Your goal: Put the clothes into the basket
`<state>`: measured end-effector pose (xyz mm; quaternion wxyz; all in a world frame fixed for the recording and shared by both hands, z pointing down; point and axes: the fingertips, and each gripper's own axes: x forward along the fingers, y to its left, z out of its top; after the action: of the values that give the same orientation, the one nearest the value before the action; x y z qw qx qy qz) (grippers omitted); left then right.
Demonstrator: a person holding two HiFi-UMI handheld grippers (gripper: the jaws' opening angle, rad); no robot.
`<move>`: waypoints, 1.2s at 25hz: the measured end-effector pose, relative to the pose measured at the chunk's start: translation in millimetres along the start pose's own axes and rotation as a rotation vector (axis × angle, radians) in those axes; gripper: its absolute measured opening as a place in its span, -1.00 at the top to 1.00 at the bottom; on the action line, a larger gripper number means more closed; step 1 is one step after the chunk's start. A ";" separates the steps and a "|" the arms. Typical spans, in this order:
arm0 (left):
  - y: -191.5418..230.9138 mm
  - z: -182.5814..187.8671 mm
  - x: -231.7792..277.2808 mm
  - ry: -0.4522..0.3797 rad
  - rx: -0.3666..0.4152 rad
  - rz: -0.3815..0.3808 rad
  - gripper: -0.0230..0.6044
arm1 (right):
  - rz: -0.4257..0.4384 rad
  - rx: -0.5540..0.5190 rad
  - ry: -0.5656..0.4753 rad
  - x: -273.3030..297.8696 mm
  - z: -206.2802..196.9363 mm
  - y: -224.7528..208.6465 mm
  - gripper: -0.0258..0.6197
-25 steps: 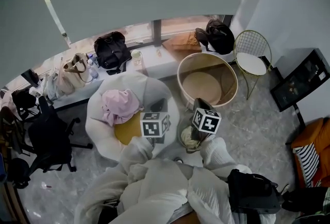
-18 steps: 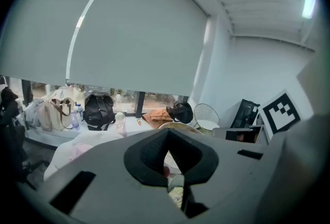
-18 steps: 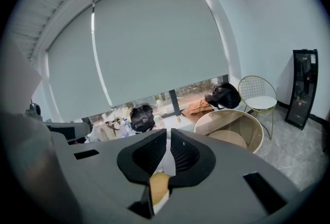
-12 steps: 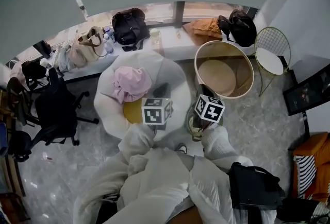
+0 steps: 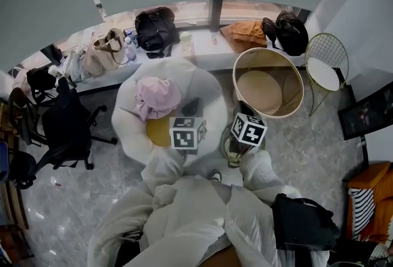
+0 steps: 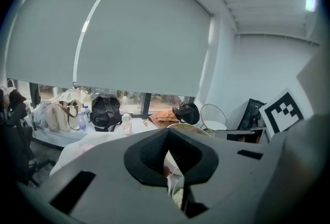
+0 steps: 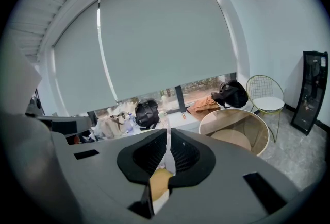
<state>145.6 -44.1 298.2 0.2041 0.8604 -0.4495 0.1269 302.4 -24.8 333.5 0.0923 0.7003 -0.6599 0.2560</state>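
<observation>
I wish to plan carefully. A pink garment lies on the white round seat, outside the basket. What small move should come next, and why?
Probably open the jaws of the left gripper and ease it forward onto the crumpled pink garment on the white round cushioned seat. Its jaws are shut on nothing, the garment lies just ahead, and the large round beige basket stands to the right.

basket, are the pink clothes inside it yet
No, the basket shows a bare bottom and the pink clothes lie on the white seat.
</observation>
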 end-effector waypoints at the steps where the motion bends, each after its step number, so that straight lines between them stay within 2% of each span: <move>1: 0.5 -0.9 -0.1 0.000 -0.002 0.006 0.91 | 0.002 -0.002 0.004 0.4 -1.1 -0.7 0.79; 6: 8.4 -8.6 -4.7 0.011 -0.024 0.055 0.91 | 0.027 -0.004 0.028 5.0 -5.9 -2.0 0.80; 11: 30.6 -19.6 -25.2 0.007 -0.055 0.160 0.91 | 0.099 -0.019 0.073 14.8 -19.5 12.0 0.80; 20: 84.9 -65.6 -83.2 0.021 -0.194 0.435 0.91 | 0.309 -0.115 0.217 42.4 -71.7 72.5 0.80; 25: 116.7 -89.5 -111.2 0.031 -0.239 0.514 0.91 | 0.376 -0.182 0.262 56.3 -91.7 119.2 0.80; 30: 158.8 -97.5 -126.5 0.012 -0.296 0.561 0.91 | 0.415 -0.222 0.293 71.3 -105.3 166.4 0.80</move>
<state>-60.1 11.1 371.3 0.2866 0.6630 -0.6817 0.1165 115.7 -56.8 422.8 0.2085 0.4911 -0.7929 0.2943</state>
